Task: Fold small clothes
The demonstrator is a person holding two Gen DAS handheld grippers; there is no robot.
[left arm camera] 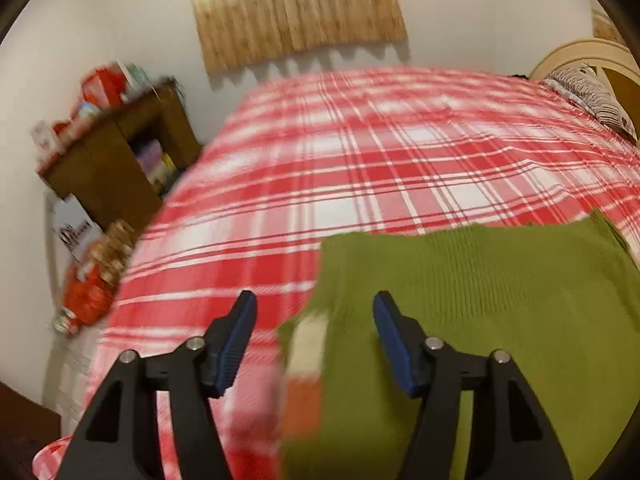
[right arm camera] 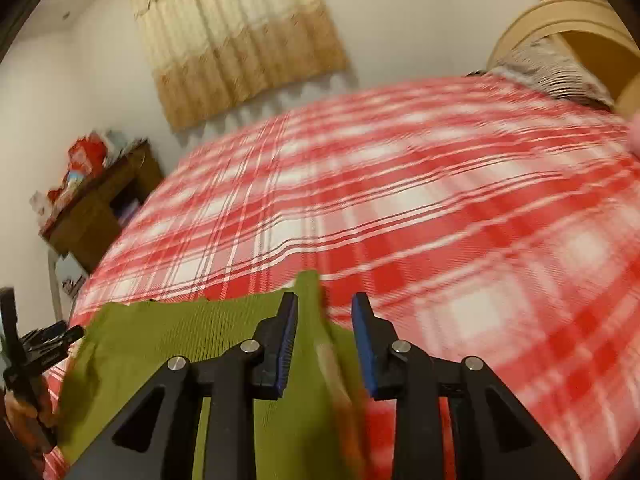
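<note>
An olive-green ribbed knit garment (left arm camera: 480,300) lies flat on the near part of a bed, on a red and white plaid bedspread (left arm camera: 360,168). My left gripper (left arm camera: 314,312) is open over the garment's left edge, and the cloth's blurred border lies between the pads without touching them. In the right wrist view the same garment (right arm camera: 180,340) spreads to the left. My right gripper (right arm camera: 325,312) is open with a narrower gap, and the garment's right edge runs up between its blue pads (right arm camera: 290,328). Neither grips the cloth.
A brown wooden nightstand (left arm camera: 120,160) with red packets stands left of the bed by the white wall. A box (left arm camera: 74,228) and red bags (left arm camera: 86,296) sit on the floor below it. A pillow (left arm camera: 592,96) and a beige headboard (left arm camera: 580,52) are at the far right, a curtain (left arm camera: 296,8) behind.
</note>
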